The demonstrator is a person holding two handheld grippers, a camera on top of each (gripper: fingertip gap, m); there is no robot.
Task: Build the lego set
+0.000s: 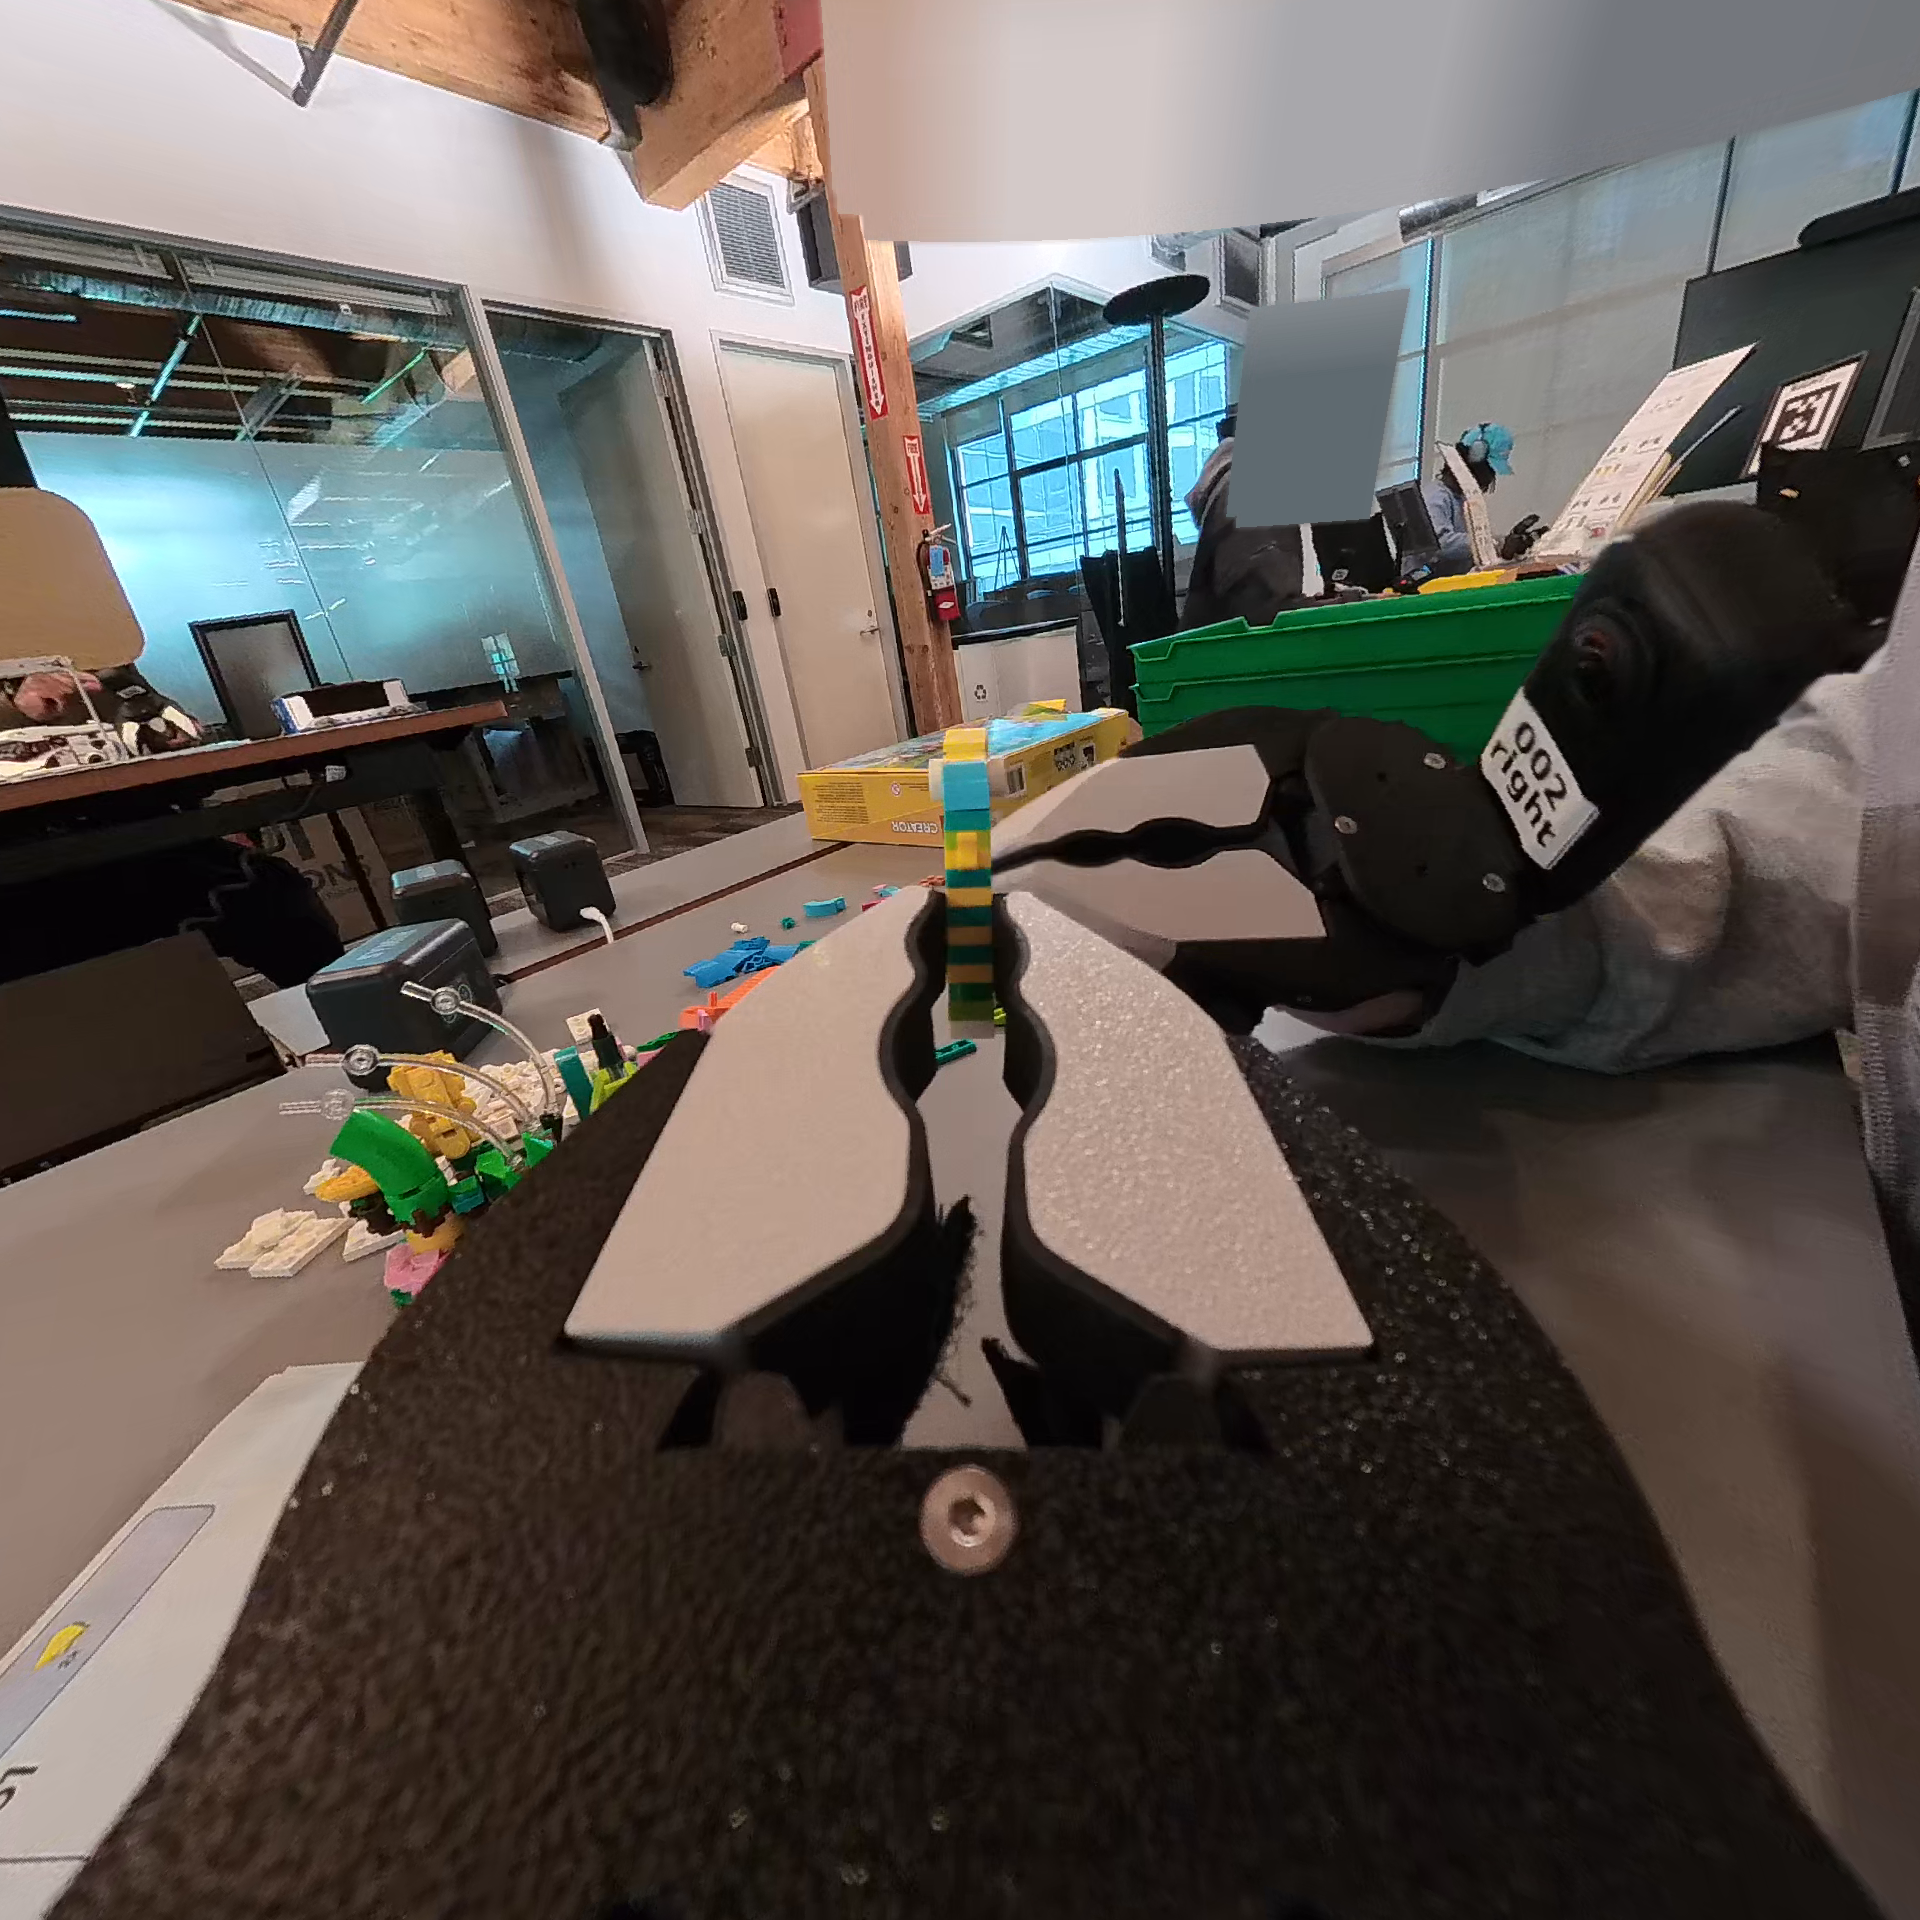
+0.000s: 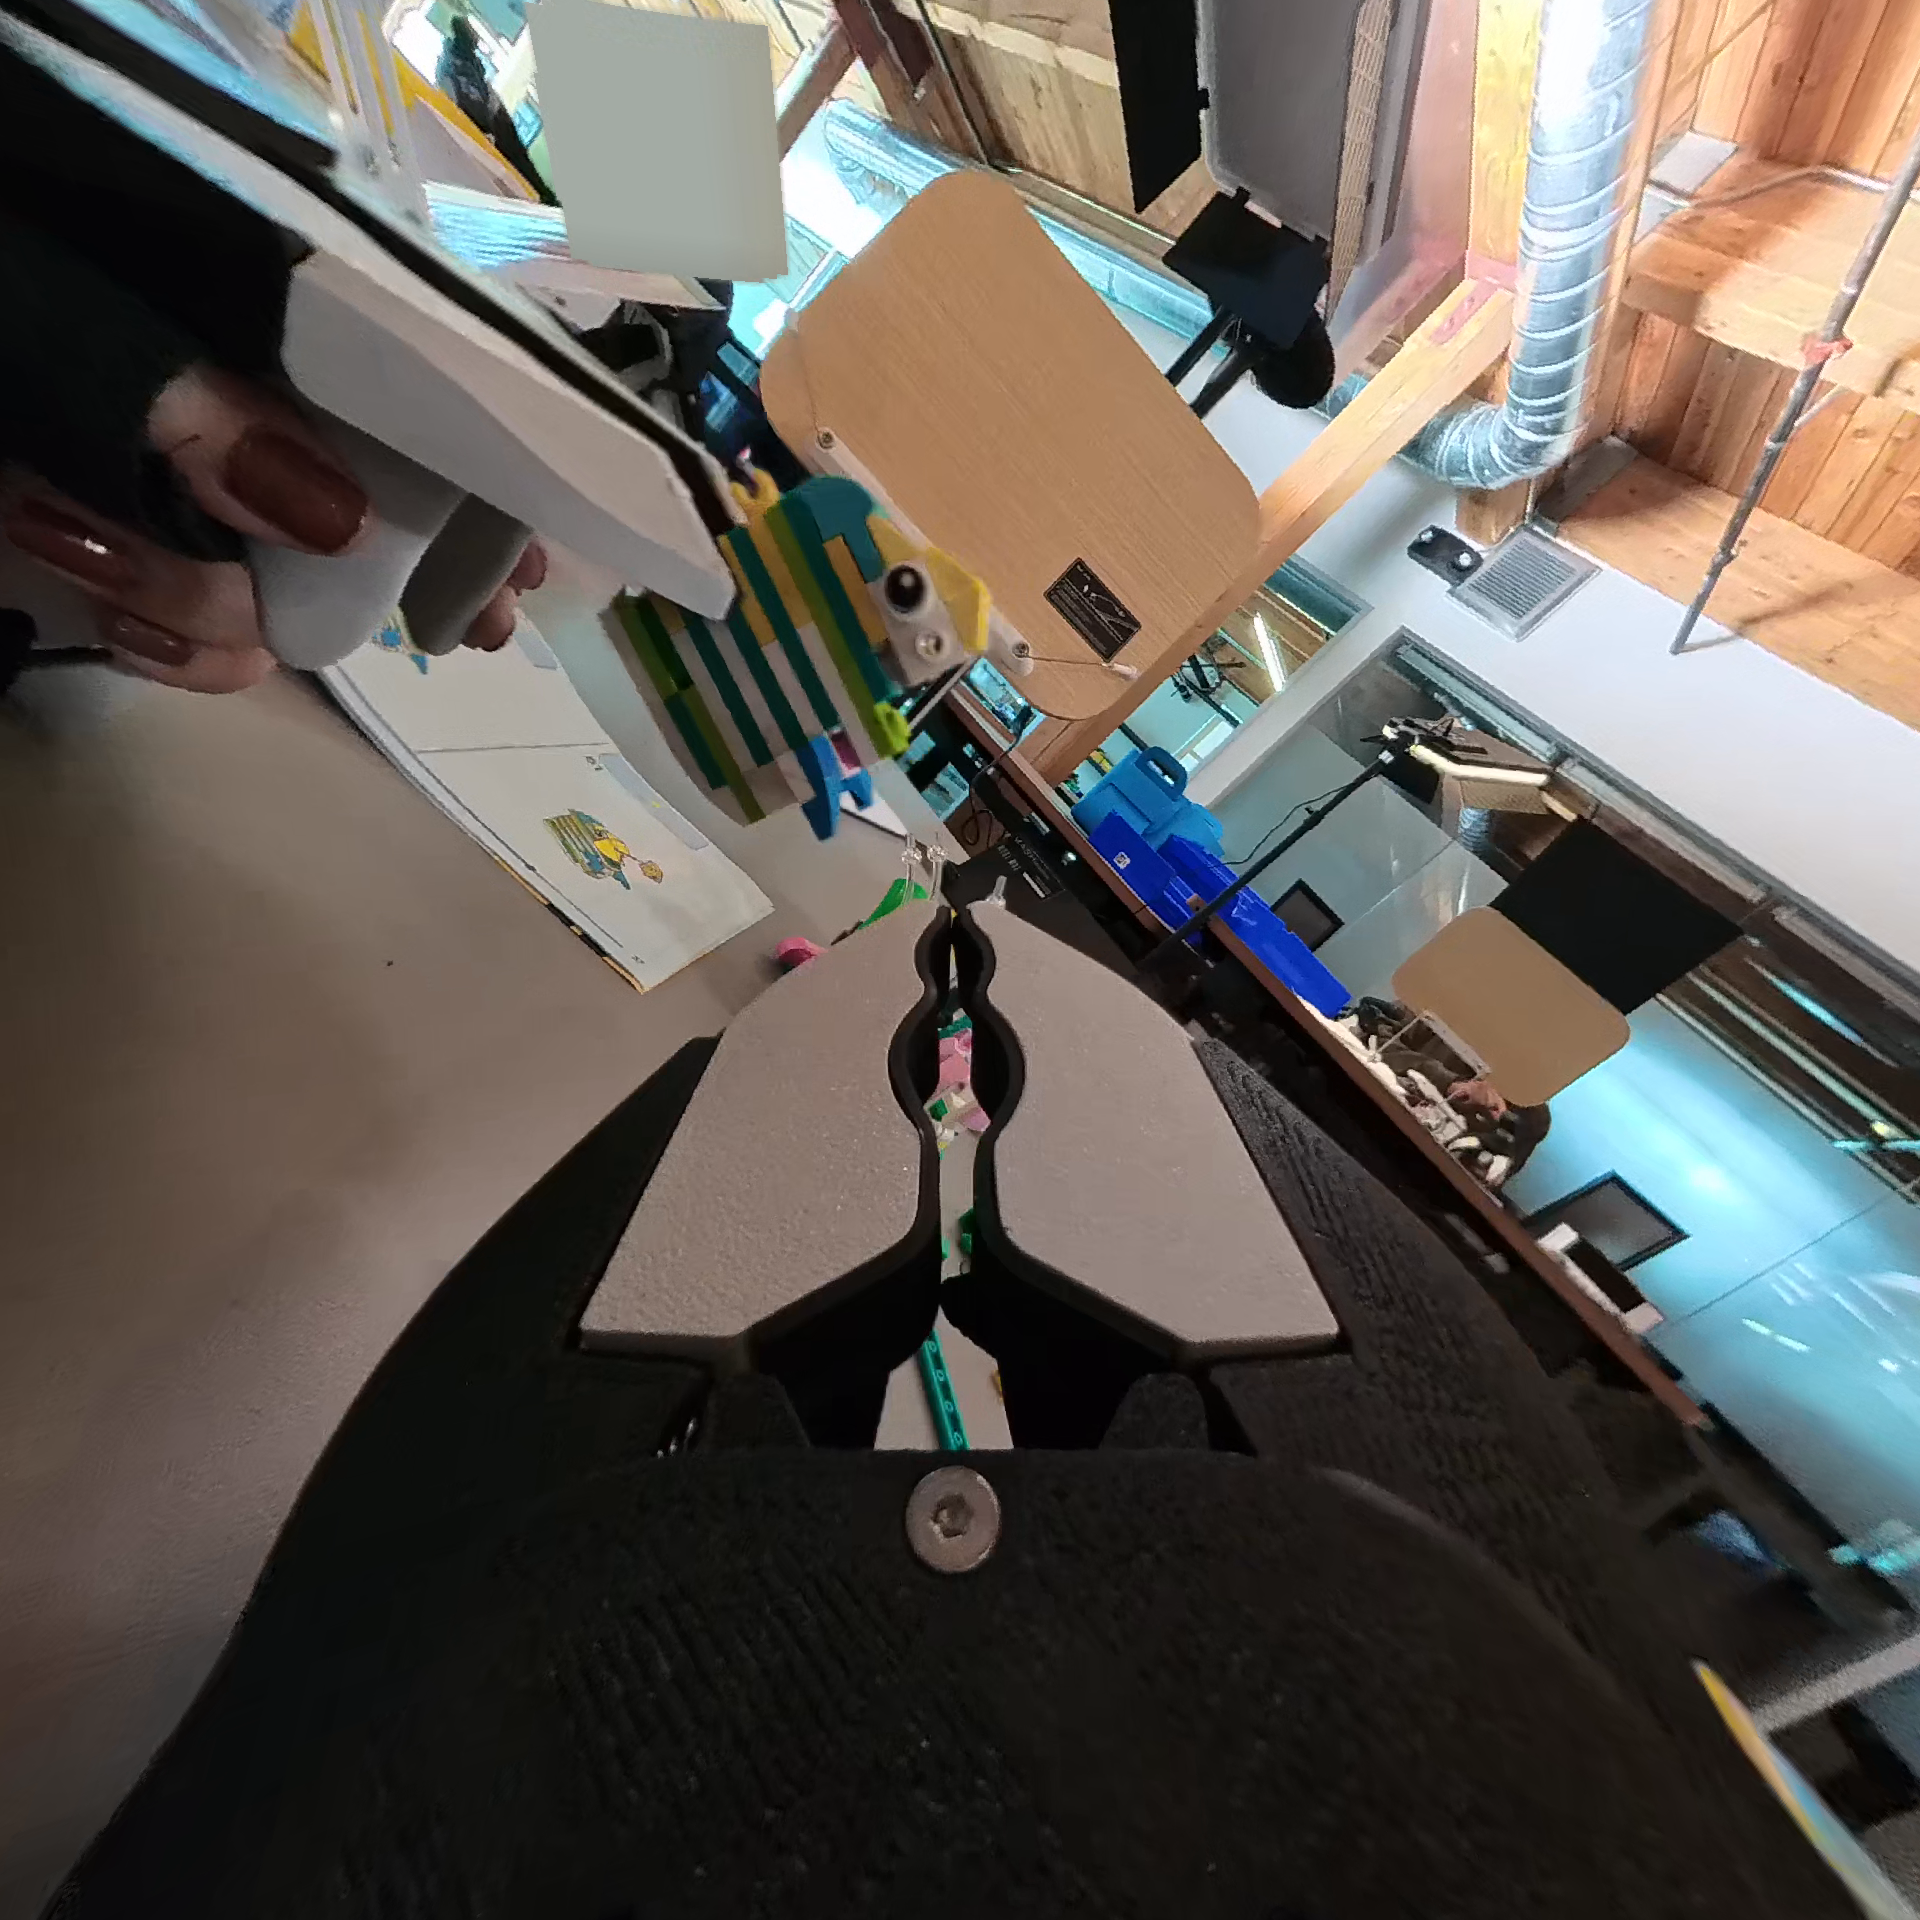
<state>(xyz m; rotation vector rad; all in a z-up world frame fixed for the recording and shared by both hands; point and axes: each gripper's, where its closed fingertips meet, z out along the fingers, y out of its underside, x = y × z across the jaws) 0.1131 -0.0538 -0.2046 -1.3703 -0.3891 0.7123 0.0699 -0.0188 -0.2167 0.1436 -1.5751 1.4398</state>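
Observation:
A striped green, yellow and teal lego fish model [image 1: 966,790] stands upright between the tips of my left gripper [image 1: 971,906], which is shut on its lower part. In the right wrist view the same model [image 2: 774,675] shows its white eye and blue fin, held by the left gripper's grey finger [image 2: 520,468] at upper left. My right gripper [image 2: 954,920] is shut with nothing visible in it. In the left wrist view its tips [image 1: 1003,862] point at the model's right side, very close to it.
The grey table [image 1: 156,1351] carries a green and yellow partial build with clear arcs [image 1: 416,1153], white plates [image 1: 281,1242], blue pieces [image 1: 738,961] and a small teal piece [image 1: 951,1051]. An open instruction booklet [image 2: 582,821] lies left. A yellow box [image 1: 883,810] and green bins [image 1: 1351,665] stand behind. My hands' fingertips stand some 6 cm from each other.

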